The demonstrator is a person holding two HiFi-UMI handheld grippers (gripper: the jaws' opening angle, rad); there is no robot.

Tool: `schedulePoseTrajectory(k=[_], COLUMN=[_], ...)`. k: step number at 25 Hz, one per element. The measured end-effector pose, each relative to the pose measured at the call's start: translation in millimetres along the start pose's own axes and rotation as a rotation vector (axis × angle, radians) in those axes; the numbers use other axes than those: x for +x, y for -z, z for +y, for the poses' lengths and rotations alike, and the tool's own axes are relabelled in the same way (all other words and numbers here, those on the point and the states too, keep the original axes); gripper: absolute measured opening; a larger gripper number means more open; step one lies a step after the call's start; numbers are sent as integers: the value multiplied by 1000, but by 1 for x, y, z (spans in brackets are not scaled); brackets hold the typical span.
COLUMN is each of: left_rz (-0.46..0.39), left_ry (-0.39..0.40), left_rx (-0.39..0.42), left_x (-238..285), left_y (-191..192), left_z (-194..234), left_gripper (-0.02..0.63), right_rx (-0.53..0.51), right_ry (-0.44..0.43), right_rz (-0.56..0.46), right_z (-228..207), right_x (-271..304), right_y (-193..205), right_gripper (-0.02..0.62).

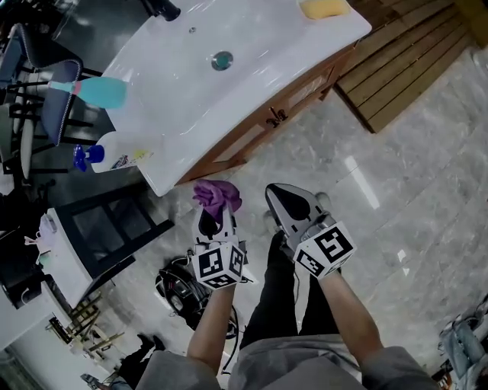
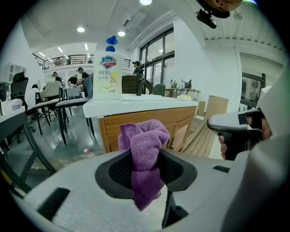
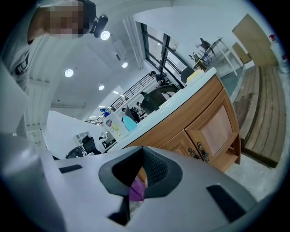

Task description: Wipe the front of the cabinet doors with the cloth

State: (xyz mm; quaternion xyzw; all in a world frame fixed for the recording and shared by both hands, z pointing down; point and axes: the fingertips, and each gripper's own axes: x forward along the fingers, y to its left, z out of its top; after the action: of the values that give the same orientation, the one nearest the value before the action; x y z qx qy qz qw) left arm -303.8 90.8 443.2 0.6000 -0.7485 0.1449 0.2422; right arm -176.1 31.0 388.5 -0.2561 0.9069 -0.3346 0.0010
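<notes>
A white worktop [image 1: 305, 34] with a moulded sink [image 1: 183, 76] is observed above the wooden cabinet doors [image 1: 305, 90]. Only the drain [image 1: 222, 60] is seen in the basin. On the worktop's left end, a white pump bottle [image 1: 114, 152] and a teal bottle [image 1: 103, 91] are noted; their fill levels cannot be determined. A yellow sponge [image 1: 324, 7] is recorded at the far corner.

The left tongs [image 2: 145, 158] are clamped on the purple cloth [image 2: 144, 145], which is bunched above the jaws and held near the doors but apart from them. The right tongs [image 3: 138, 174] are pressed together with nothing gripped, and are held just beside the left.
</notes>
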Motion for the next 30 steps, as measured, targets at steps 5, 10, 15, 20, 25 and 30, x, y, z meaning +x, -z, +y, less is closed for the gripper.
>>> schedulePoseTrajectory(k=[5, 10, 15, 20, 25, 30], left_rz=[-19, -26, -32, -49, -53, -44], left_ry=[-47, -63, -75, -94, -111, -112], left_rx=[13, 12, -7, -12, -43, -48], left_x=[18, 37, 56, 67, 71, 72], left_y=[14, 28, 41, 43, 40, 39], left_z=[13, 22, 32, 41, 51, 52], left_gripper=[146, 146, 144, 144, 144, 144], right_rx=[57, 73, 82, 119, 145, 160], right_ry=[27, 28, 34, 44, 44, 37], right_rz=[-49, -46, -22, -15, -8, -13], right_z=[-18, -33, -48, -58, -56, -53], right_x=[4, 11, 13, 9, 8, 9], right_y=[-3, 13, 36, 52, 66, 68], right_gripper=[10, 9, 10, 9, 9, 9])
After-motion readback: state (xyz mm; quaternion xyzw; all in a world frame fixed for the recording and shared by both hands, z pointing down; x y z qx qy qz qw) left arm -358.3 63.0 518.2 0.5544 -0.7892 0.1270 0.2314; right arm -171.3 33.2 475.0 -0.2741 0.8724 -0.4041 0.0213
